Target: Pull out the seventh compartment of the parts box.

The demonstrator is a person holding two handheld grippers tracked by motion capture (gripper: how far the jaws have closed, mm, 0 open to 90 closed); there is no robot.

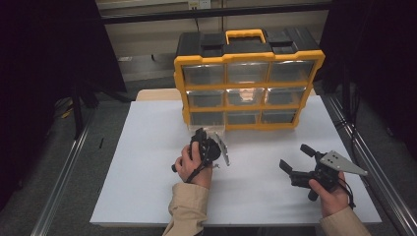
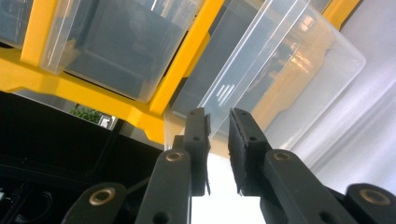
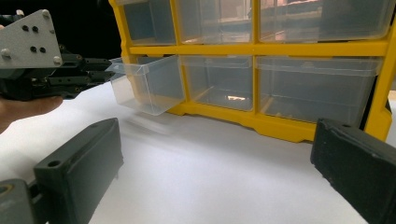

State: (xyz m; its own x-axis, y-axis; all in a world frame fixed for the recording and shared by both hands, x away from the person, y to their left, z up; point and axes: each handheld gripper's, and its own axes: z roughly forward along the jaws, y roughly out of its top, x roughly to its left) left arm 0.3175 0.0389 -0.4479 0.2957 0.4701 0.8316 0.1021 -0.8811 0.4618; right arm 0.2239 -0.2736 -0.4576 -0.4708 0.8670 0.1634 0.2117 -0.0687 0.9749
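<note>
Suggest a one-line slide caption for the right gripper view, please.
Left gripper grips the lip of a clear drawer partly out of the yellow organizer.

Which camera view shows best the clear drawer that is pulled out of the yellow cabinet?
The right gripper view: the clear drawer shows whole from the side, partly out of the bottom row, with the left tool at its front lip. The left gripper view gives a close look at its lip. The high view shows little of it behind the hand.
</note>
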